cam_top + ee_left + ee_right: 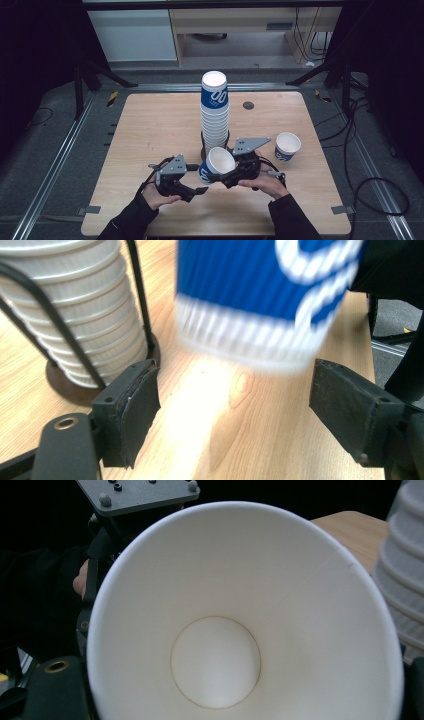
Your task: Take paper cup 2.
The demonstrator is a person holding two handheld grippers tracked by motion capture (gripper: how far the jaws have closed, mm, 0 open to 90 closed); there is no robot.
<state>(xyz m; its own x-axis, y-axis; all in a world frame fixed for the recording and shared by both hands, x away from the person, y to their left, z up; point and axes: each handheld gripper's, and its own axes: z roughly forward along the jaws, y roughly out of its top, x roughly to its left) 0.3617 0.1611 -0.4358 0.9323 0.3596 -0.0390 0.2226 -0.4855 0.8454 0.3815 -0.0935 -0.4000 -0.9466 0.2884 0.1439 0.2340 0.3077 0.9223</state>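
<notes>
blurred: cup (260,300), top cut off | hidden: right gripper's fingers behind cup, right gripper view

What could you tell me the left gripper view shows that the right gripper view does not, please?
Left gripper view alone: the blue ribbed outside of the tilted paper cup, blurred, beyond the open left claw, with pale wooden tabletop beneath and the black wire holder around the stack. Right gripper view alone: that cup's white inside, held by the right claw. Both: the white stack of nested paper cups.
</notes>
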